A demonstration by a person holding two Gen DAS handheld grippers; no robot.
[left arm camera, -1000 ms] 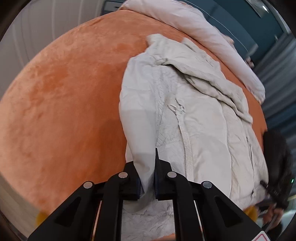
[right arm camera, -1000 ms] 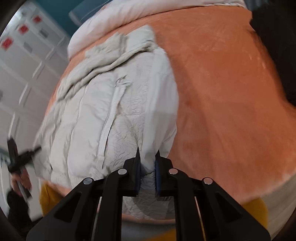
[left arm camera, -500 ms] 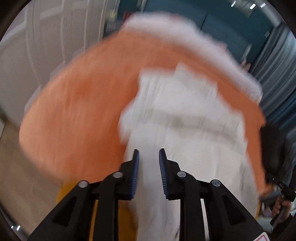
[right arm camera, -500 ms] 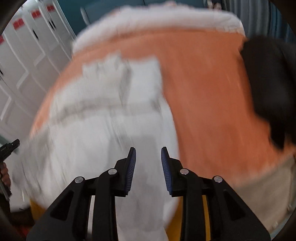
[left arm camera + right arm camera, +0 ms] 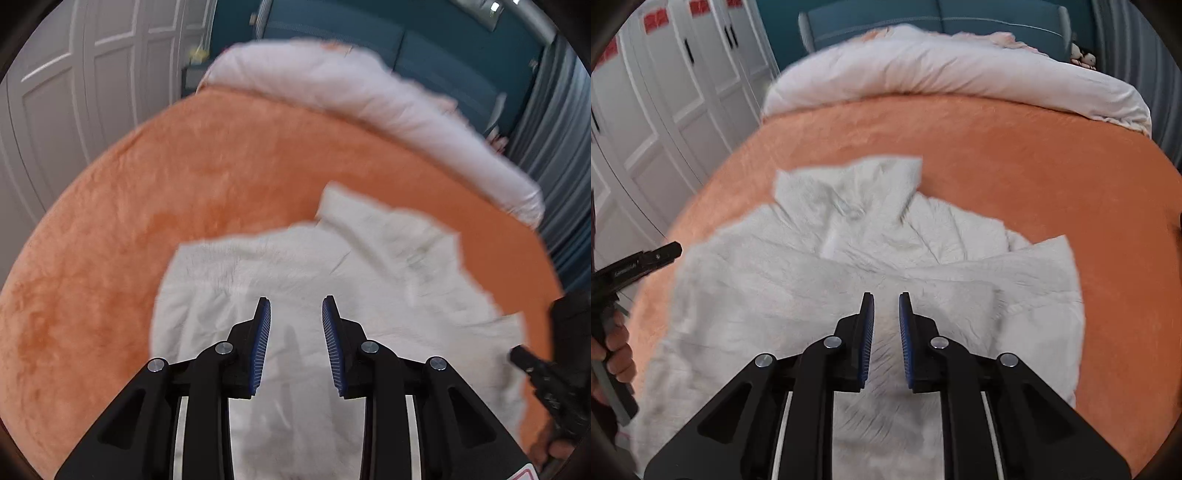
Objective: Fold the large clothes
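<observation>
Between the blue-padded fingers of the left gripper there is a plain gap with nothing in it; its jaws have just been opening, and the cloth they look down on lies below them, not pinched. The right gripper has a narrower gap, its jaws having just been closing, and nothing is caught between them either; the fabric seen through the slot is the garment lying underneath.

That garment is a large off-white jacket, spread on a bed covered by an orange blanket. From the right wrist view its collar end points away toward the head of the bed, and a folded-over part lies across its right side. Both grippers hang over the near part of the jacket, which reaches under them to the bottom edge of each view.

At the far end of the bed lies a rolled pale duvet, well apart from the jacket. White cupboard doors stand along one side of the bed, and a dark teal wall is behind its head. Nothing lies on the jacket. A hand holding the left gripper's handle shows at the left edge of the right wrist view.
</observation>
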